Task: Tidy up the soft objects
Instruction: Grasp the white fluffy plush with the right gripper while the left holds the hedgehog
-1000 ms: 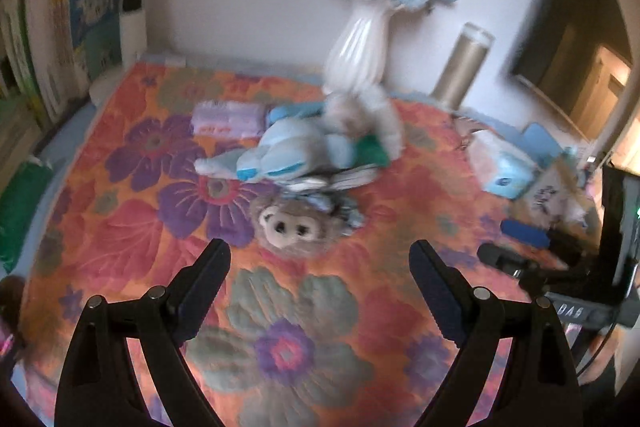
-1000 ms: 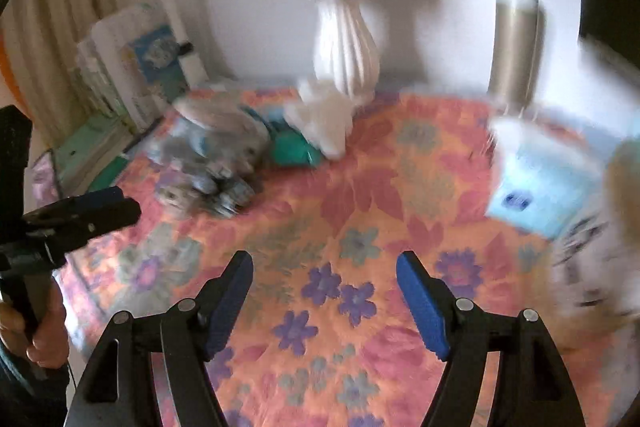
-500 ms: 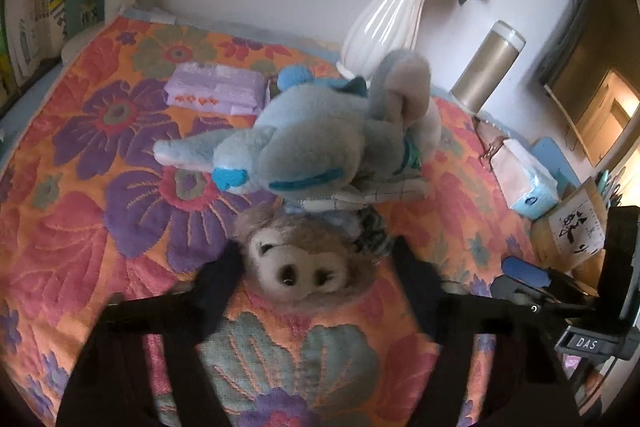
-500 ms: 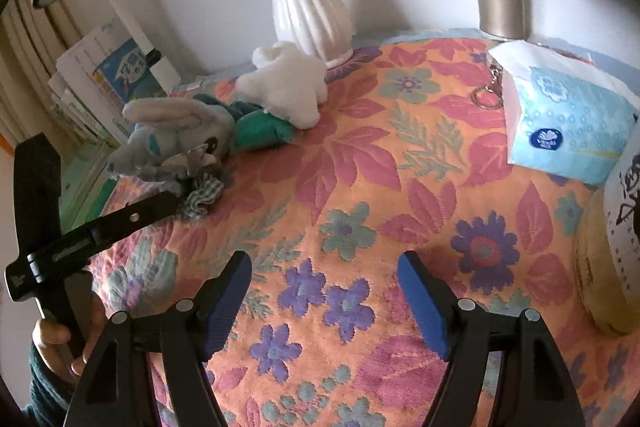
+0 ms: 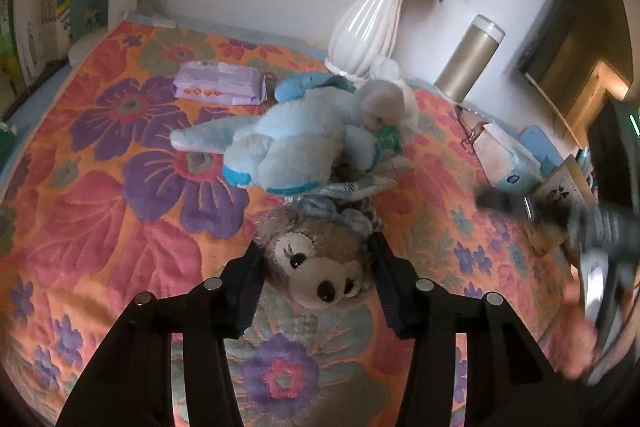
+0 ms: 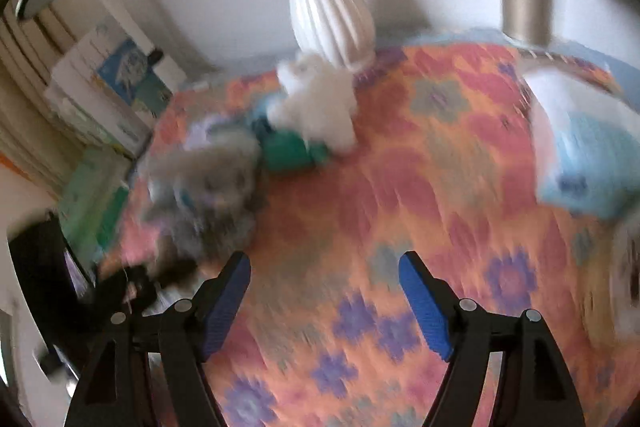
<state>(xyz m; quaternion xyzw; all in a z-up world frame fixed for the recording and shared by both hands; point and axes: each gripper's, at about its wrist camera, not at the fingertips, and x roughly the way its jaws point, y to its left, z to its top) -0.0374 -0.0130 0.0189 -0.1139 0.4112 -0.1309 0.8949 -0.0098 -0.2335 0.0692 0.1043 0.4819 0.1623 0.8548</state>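
On the flowered quilt [image 5: 120, 211], toward its near edge, the left gripper [image 5: 316, 267] has its two fingers pressed against either side of the brown plush bear [image 5: 320, 263], pinching its head; the toy looks light and squashy, so a hold across the head should compress and keep it, though the limp body will likely dangle. Behind it, toward the middle, lies the pale blue plush [image 5: 288, 147]. The left view shows this grip sharply, while the right view, badly blurred, shows the right gripper [image 6: 325, 303] spread wide over bare quilt and the white plush [image 6: 316, 103] by the vase [image 6: 332, 15] at the far edge.
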